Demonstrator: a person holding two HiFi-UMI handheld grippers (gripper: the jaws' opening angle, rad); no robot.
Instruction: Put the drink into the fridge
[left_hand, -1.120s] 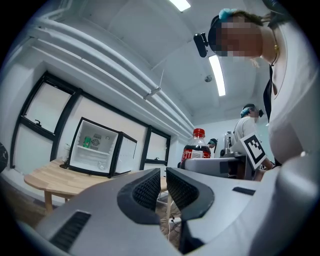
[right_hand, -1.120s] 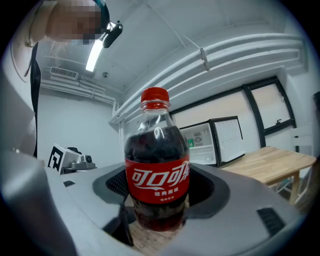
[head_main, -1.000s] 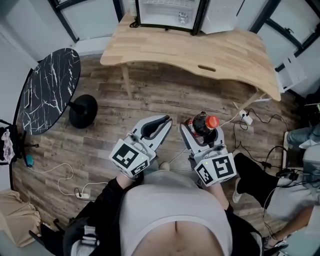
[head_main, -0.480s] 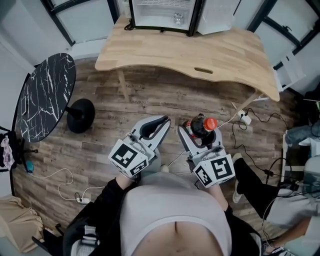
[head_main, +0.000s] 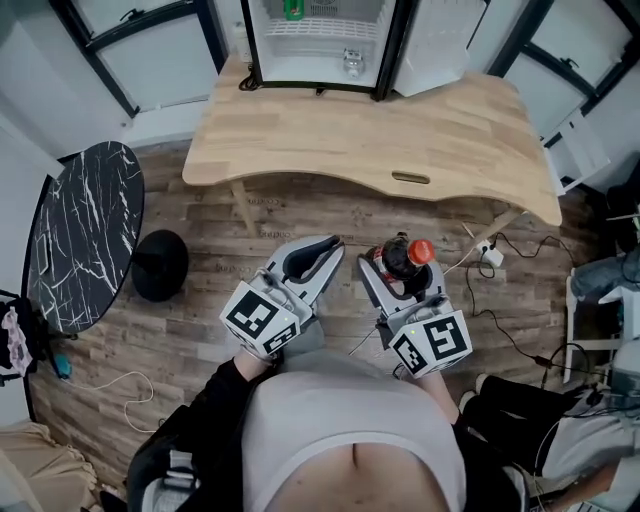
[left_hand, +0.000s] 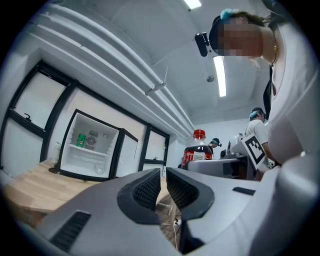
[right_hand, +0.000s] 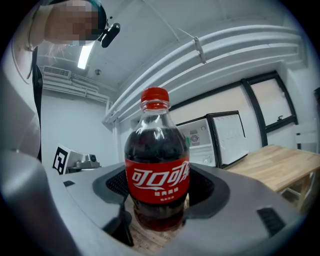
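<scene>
The cola bottle (right_hand: 156, 165) stands upright between the jaws of the right gripper (head_main: 403, 272), which are clenched on its lower body just below the red label. It has a red cap and is filled with dark drink to the shoulder. In the head view the bottle is held in the air over the wood-plank floor (head_main: 200, 300), close in front of the person's torso and well apart from the fridge (head_main: 248, 45).

The left gripper (head_main: 331, 243) is just beside it, at about the same height. Its jaws are pressed together with only a thin slit between the ribbed pads (left_hand: 150, 189) and nothing in them. From the left gripper view the bottle shows to the right, above the grey body of the other gripper.

Beyond both grippers lies a light wooden surface (head_main: 400, 130) with a curved near edge. The fridge stands at its far side, with a black frame and white interior. The fridge door (head_main: 432, 40) is swung open to the right. A green can (head_main: 293, 8) sits on an upper shelf inside, and a small clear item on the bottom cannot be made out.

To the left of the surface is a round black table (head_main: 85, 235) with white veins. Cables and a power strip (head_main: 491, 256) lie on the floor at the right.
</scene>
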